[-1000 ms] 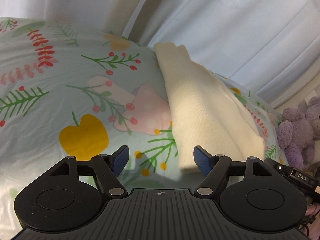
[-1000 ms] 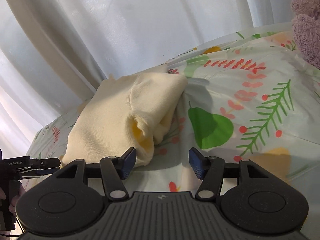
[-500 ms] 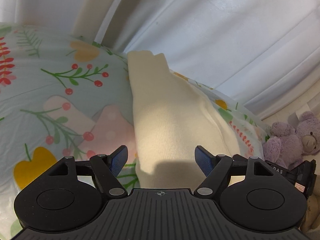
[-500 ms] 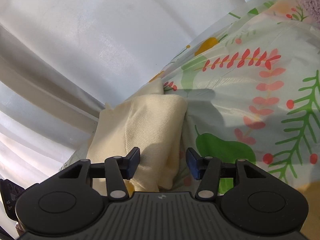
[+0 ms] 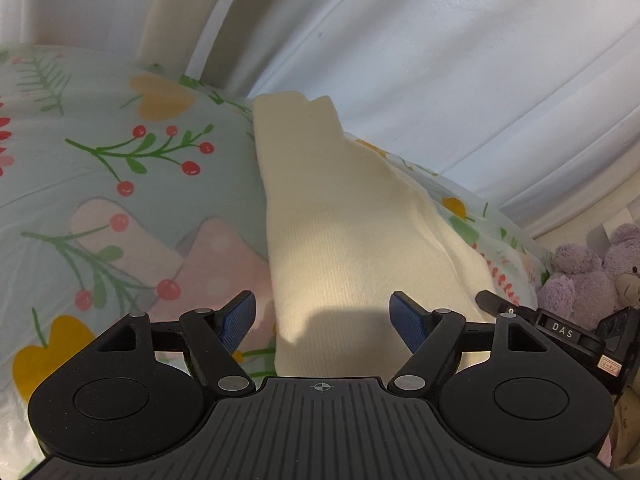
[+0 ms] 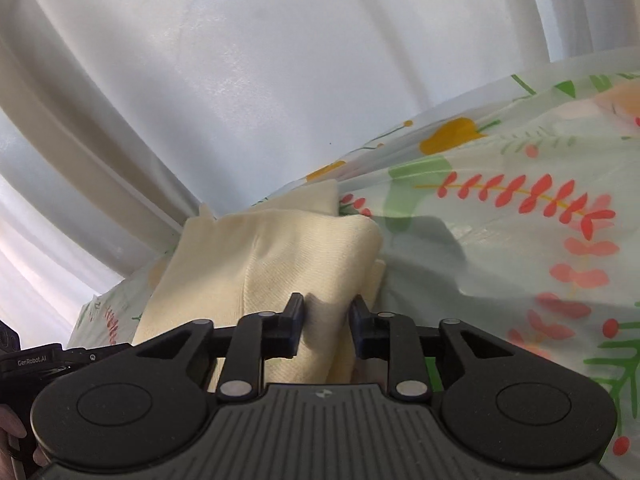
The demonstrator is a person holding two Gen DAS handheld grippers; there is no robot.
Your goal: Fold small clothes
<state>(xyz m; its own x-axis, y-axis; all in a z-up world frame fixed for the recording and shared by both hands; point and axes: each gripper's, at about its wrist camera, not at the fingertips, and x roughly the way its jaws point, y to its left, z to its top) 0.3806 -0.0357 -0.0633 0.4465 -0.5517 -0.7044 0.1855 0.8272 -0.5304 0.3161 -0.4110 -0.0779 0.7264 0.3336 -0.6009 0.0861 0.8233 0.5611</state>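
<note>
We saw the folded cream garment lying on the floral bedsheet near the white curtain, the left gripper held wide over its near end, and the right gripper narrowed, jaws pinching a fold of it.

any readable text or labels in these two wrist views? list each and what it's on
"DAS": white letters on the right gripper body, seen at the right edge of the left wrist view.
"GenRobot.AI": small print on the left gripper body, seen at the left edge of the right wrist view.
Small red-bordered sticker below "DAS": too small to read.
</note>
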